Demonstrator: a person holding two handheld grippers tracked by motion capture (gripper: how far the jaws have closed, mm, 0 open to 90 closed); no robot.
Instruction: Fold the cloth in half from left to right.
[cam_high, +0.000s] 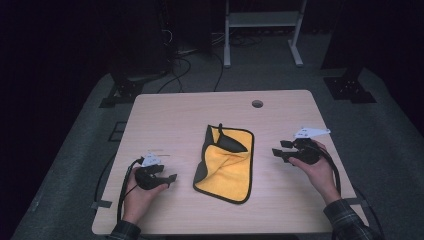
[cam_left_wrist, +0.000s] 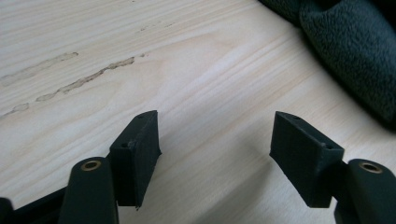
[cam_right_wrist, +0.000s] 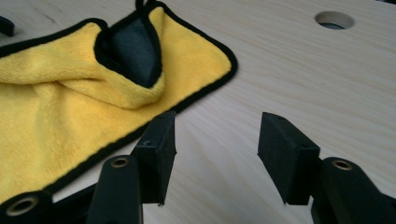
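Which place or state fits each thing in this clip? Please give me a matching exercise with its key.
Things:
1. microfibre cloth
2. left hand-held gripper
3. right hand-held gripper
4. round cable hole

Places or states:
A. in the tabletop near the far edge
B. open, beside the cloth's yellow side with the turned-over corner
C. lying crumpled at the table's middle, yellow face up, dark grey underside
D. open, beside the cloth's dark grey edge

Pairs: 1-C, 2-D, 3-B, 4-A
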